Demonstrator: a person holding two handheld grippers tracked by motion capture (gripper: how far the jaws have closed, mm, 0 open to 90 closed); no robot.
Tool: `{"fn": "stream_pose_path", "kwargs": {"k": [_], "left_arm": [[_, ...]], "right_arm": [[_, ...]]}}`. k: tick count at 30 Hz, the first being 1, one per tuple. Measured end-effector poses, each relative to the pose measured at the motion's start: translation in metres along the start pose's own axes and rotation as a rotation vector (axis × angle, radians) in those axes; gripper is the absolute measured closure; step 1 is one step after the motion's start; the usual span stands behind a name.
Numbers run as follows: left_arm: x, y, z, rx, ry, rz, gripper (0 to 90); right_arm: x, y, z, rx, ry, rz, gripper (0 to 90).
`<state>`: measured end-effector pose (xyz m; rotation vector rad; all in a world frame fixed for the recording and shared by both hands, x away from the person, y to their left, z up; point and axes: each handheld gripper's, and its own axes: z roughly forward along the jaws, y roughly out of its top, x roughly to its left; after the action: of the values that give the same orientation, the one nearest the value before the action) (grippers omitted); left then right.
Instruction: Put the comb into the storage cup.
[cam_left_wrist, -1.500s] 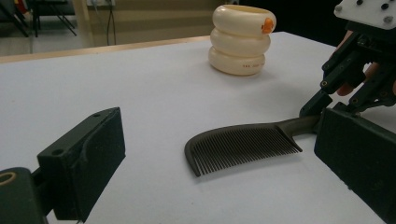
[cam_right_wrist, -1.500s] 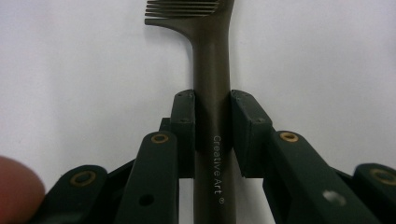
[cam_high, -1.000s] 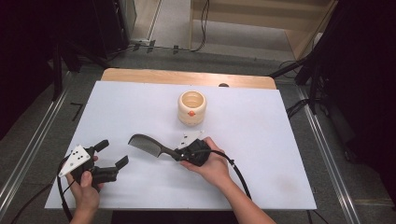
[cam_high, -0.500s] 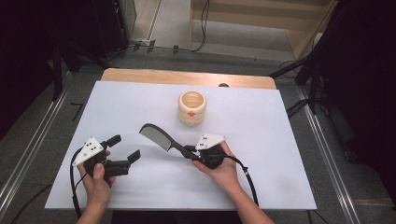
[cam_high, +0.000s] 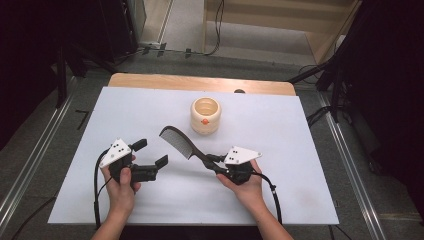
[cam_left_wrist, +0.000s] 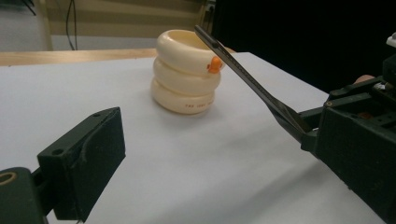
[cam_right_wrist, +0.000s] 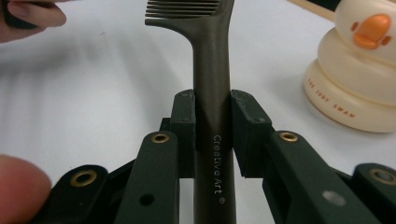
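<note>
My right gripper (cam_high: 216, 164) has its fingers clamped on the handle of the dark comb (cam_high: 181, 144), held off the white surface (cam_high: 300, 150) with the teeth end near the cream duck-faced cup (cam_high: 205, 115). My left gripper (cam_high: 150, 157) stands wide, holding nothing. Judgement: keep the clamp square and lead the toothed end steadily. The comb is slim, fine-toothed, with a lettered handle.

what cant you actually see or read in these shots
- Comb teeth: top edge of the right gripper view cuts them off.
- Cup inside: too shallow an angle in the high view; in the left gripper view its rim hides it.
- Cup lettering: blurred in the left gripper view.
- Left gripper second jaw: outside its own view.
</note>
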<state>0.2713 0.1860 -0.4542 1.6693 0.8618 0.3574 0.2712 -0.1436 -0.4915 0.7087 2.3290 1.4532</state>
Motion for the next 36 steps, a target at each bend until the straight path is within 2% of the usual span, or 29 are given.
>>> {"fn": "stream_pose_path", "kwargs": {"k": [5, 6, 12, 14, 16, 18, 21, 30, 34, 36], "left_arm": [[-0.007, 0.007, 0.009, 0.005, -0.008, -0.004, 1.8], [-0.008, 0.009, 0.012, 0.006, -0.022, -0.005, 1.8], [-0.015, 0.014, 0.02, 0.0, -0.047, -0.017, 2.1], [-0.017, 0.016, 0.024, 0.014, -0.022, -0.033, 6.6], [-0.018, 0.017, 0.028, 0.016, -0.026, -0.062, 10.6], [-0.021, 0.019, 0.032, 0.022, -0.017, -0.061, 13.5], [-0.025, 0.021, 0.035, 0.027, -0.03, -0.054, 14.8], [-0.034, 0.028, 0.045, 0.027, -0.043, -0.095, 30.7], [-0.039, 0.03, 0.05, 0.034, -0.051, -0.096, 37.4], [-0.041, 0.03, 0.053, 0.038, -0.053, -0.097, 44.0]], "right_arm": [[0.0, -0.002, -0.005, -0.029, -0.004, 0.006, 71.0], [0.0, -0.003, -0.007, -0.03, -0.007, 0.007, 71.0], [-0.001, -0.006, -0.013, -0.059, -0.018, 0.018, 71.0], [-0.001, -0.007, -0.015, -0.063, -0.023, 0.018, 71.0], [-0.001, -0.009, -0.017, -0.071, -0.029, 0.019, 71.0], [-0.001, -0.01, -0.018, -0.074, -0.03, 0.022, 71.0], [-0.001, -0.01, -0.019, -0.08, -0.031, 0.019, 71.0], [0.001, -0.009, -0.021, -0.094, -0.042, 0.006, 70.9], [0.004, -0.008, -0.021, -0.098, -0.041, 0.002, 70.9], [0.005, -0.008, -0.02, -0.098, -0.041, -0.006, 71.0]]}}
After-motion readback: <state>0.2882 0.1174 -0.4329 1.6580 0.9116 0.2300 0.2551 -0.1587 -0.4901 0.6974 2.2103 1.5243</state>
